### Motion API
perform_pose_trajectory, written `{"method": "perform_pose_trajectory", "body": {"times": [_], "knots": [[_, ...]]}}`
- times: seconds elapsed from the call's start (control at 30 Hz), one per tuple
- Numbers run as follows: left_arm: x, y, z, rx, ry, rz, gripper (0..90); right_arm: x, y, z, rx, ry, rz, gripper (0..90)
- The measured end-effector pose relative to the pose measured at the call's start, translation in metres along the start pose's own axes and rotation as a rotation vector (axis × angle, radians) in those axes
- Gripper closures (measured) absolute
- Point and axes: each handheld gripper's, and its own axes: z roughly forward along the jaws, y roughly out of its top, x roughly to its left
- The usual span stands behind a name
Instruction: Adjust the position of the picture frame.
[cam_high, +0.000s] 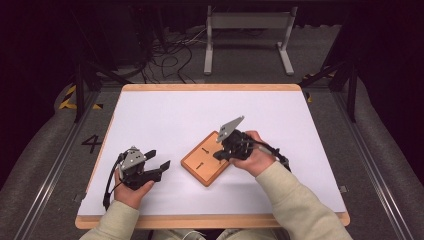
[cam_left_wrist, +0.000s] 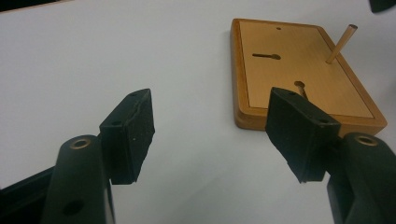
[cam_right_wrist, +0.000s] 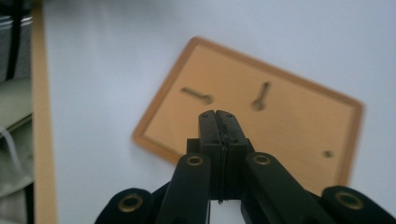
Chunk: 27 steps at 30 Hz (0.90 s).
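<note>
The job looked barely begun. On the white table (cam_high: 200, 110), in front of the person and a little right of centre, lay the wooden board (cam_high: 212, 170), flat and skewed. In the left gripper view its face showed two dark keyhole-shaped slots, one nearer (cam_left_wrist: 300, 85) and one farther (cam_left_wrist: 266, 56), and a small round hole (cam_left_wrist: 279, 28) close to the far edge, all seemingly unfilled. One thin wooden peg (cam_left_wrist: 341, 44) stood tilted at the board's far right edge; whether it was properly seated could not be told. By that reading one peg was at most placed, and the other openings were left to do. As for the jaws, the left gripper (cam_high: 159, 160) sat near the front left of the table, well apart from the board, its jaws spread wide with nothing between them and touching nothing (cam_left_wrist: 219, 126). Farther in, the right gripper (cam_high: 220, 156) hung over the board's right end, its jaws pressed flat together (cam_right_wrist: 223, 122) with nothing visible between them; whether they touched the peg could not be told.
</note>
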Motion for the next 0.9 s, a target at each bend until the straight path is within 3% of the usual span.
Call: {"method": "perform_pose_trajectory", "body": {"times": [0.27, 0.47, 0.5, 0.63, 0.73, 0.9], "knots": [[0.002, -0.004, -0.007, -0.004, 0.009, -0.015, 32.7, -0.050, 0.017, 0.011, -0.019, -0.076, 0.103, 90.0], [0.001, -0.008, -0.010, 0.010, 0.014, -0.015, 32.6, -0.071, 0.028, 0.029, 0.004, -0.085, 0.140, 90.0], [0.000, -0.010, -0.011, 0.012, 0.018, -0.014, 32.6, -0.079, 0.032, 0.038, 0.018, -0.085, 0.154, 90.0], [0.001, -0.014, -0.017, 0.021, 0.025, -0.024, 32.2, -0.088, 0.035, 0.051, 0.034, -0.090, 0.173, 90.0], [0.002, -0.016, -0.018, 0.033, -0.001, -0.017, 30.5, -0.101, 0.033, 0.070, 0.065, -0.099, 0.217, 90.0], [-0.001, -0.018, -0.017, 0.056, -0.002, 0.000, 30.3, -0.106, 0.030, 0.085, 0.093, -0.101, 0.236, 90.0]]}}
